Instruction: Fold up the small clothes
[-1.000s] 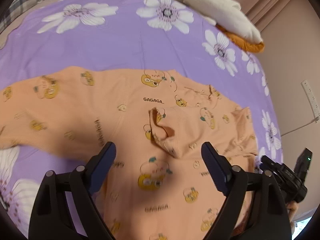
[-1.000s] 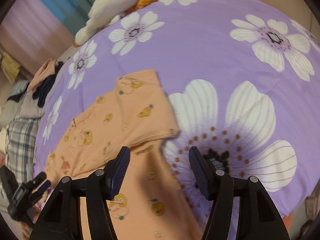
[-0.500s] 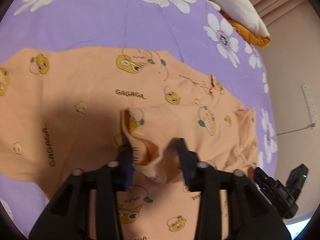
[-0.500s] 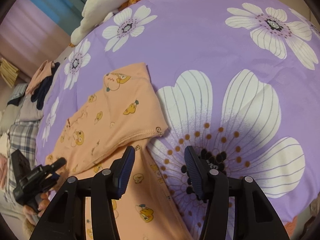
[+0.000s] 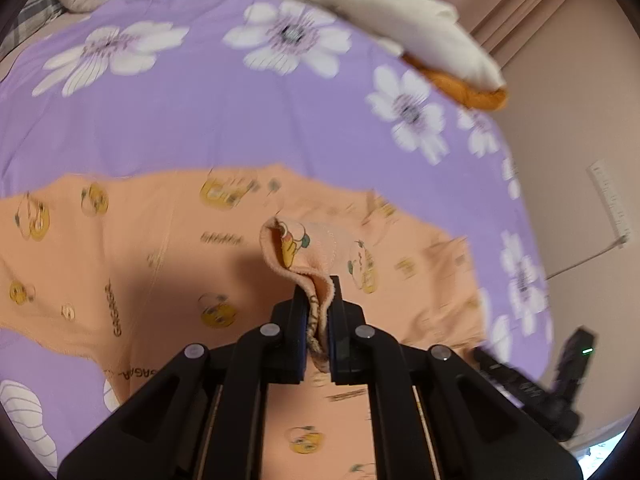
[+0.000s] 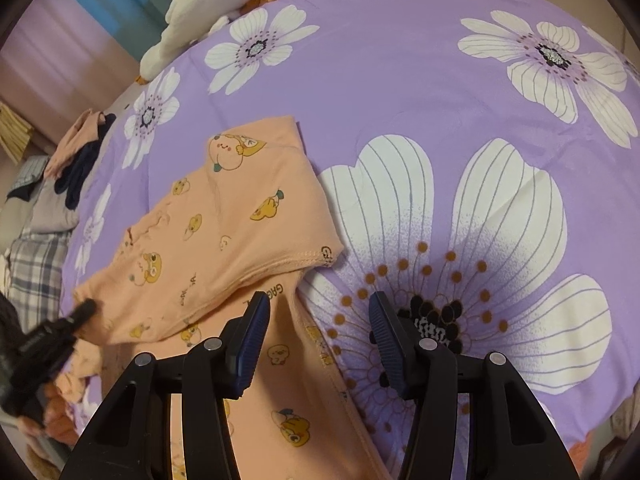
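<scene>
An orange garment (image 5: 160, 248) printed with yellow cartoon figures lies spread on a purple flowered bedsheet (image 5: 200, 120). My left gripper (image 5: 318, 300) is shut on a raised fold of its hemmed edge (image 5: 296, 248), which stands up off the cloth beneath. In the right wrist view the same garment (image 6: 224, 240) has one part folded over. My right gripper (image 6: 318, 316) is open just above the garment's side edge, one fingertip (image 6: 256, 332) over the cloth and the other over the sheet. The left gripper shows blurred at that view's left edge (image 6: 48, 340).
A cream and orange cushion (image 5: 400, 20) lies at the bed's far edge. Dark and pink clothes (image 6: 80, 152) and plaid fabric (image 6: 32, 272) are heaped beyond the garment. A wall (image 5: 580, 120) runs along the bed's side. The sheet (image 6: 440, 80) is bare beyond the right gripper.
The left jaws closed from wide apart onto the raised fold, then drew it up and back. The right jaws narrowed slightly and settled nearer the garment's edge.
</scene>
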A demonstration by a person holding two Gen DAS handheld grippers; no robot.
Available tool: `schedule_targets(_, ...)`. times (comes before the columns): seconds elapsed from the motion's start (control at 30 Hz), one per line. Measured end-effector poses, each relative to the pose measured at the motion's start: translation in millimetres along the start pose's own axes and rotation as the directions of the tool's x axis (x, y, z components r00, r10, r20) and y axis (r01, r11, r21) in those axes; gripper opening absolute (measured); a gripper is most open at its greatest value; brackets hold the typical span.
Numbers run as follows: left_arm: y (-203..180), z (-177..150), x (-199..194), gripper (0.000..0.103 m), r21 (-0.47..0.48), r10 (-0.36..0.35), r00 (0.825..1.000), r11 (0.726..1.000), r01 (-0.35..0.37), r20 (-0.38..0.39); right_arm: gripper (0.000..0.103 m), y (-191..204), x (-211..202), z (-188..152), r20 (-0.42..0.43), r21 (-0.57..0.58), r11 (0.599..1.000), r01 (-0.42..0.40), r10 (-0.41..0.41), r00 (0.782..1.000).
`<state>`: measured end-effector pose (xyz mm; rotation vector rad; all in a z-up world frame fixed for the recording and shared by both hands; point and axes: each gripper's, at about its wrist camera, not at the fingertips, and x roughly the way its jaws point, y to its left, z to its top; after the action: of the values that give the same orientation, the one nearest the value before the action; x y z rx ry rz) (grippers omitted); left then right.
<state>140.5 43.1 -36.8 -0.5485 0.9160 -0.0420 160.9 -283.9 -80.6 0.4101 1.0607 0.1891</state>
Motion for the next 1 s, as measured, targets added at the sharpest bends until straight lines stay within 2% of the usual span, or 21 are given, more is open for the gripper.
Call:
schedule_targets(0.07, -6, 6, -11, 0.007, 0.010, -0.030, 0.999, 1.000, 0.030, 0.022, 0.054, 1, 0, -1, 0.002, 0.001, 1.000, 0.001, -0.001, 1.000)
schedule_targets(0.3, -32, 20, -37, 0.006, 0.048, -0.064, 0.994, 0.997, 0.060, 0.085, 0.054, 2, 0, -1, 0.002, 0.005, 1.000, -0.003, 0.003, 1.000)
schedule_targets(0.63, -27, 38, -65, 0.006, 0.049, -0.035, 0.985, 0.998, 0.027, 0.168, 0.054, 2, -1, -1, 0.005, 0.005, 1.000, -0.006, 0.006, 1.000)
schedule_targets(1.0, -9, 41, -71, 0.007, 0.036, 0.024, 0.984, 0.999, -0.031, 0.177, 0.054, 8, 0, -2, 0.000, -0.008, 1.000, -0.017, 0.017, 1.000)
